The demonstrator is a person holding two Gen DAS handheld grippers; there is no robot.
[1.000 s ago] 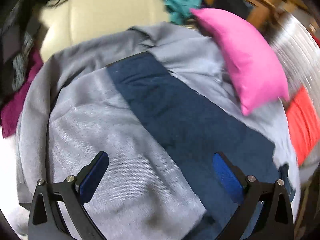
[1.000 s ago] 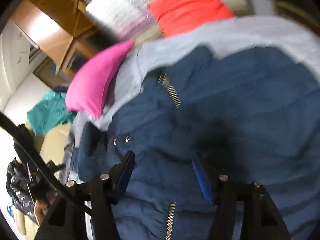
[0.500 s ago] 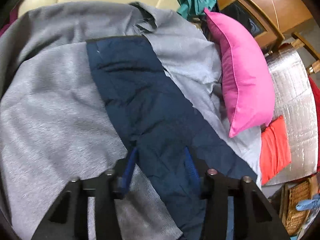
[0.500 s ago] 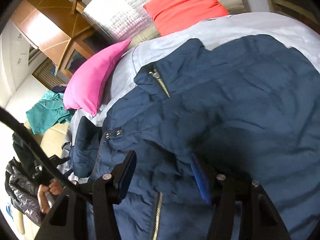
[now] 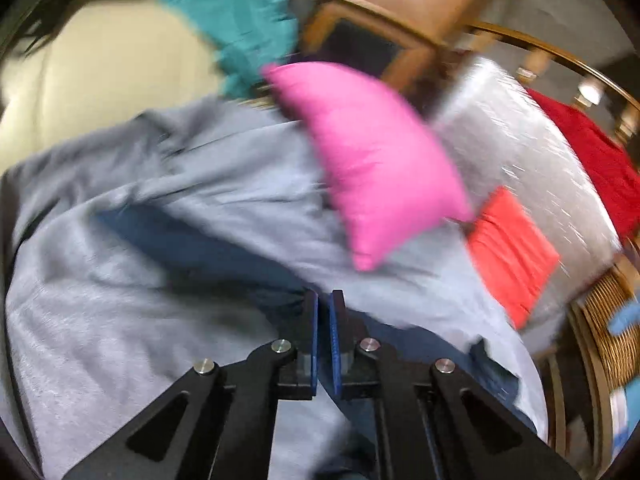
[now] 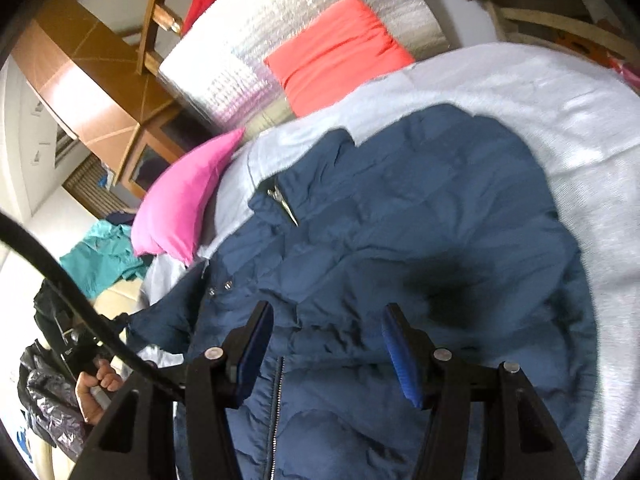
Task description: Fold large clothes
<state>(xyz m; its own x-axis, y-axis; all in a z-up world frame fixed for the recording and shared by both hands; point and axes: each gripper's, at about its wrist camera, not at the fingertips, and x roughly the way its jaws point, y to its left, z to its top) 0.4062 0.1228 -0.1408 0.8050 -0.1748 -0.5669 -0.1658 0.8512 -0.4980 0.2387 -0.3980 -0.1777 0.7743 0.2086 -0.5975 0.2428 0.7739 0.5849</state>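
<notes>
Left gripper [image 5: 323, 322]: blue pads nearly touching, clenched on a fold of the navy quilted puffer jacket [image 6: 400, 240], apparently its sleeve [image 5: 192, 236]; view is motion-blurred, so depth of bite cannot be told. Right gripper [image 6: 326, 344]: jaws spread, released, hovering over the jacket front beside the zipper [image 6: 276, 412]. Jacket lies front-up on a light grey knit blanket [image 6: 540, 92] over the bed. Risk, as a judgement: a shallow pinch on slick quilted fabric may slip when the sleeve is carried over the body; the pinch may also include blanket beneath, dragging it and skewing the fold; the unpinned torso may slide. Orientation: long axis runs from hem at the near edge to collar [image 6: 340, 140] farther off, collar pointing toward the coral-red cushion [image 6: 336, 52] and silver quilted mat [image 6: 256, 60]; a bright pink pillow [image 6: 184, 204] lies beside the collar end.
</notes>
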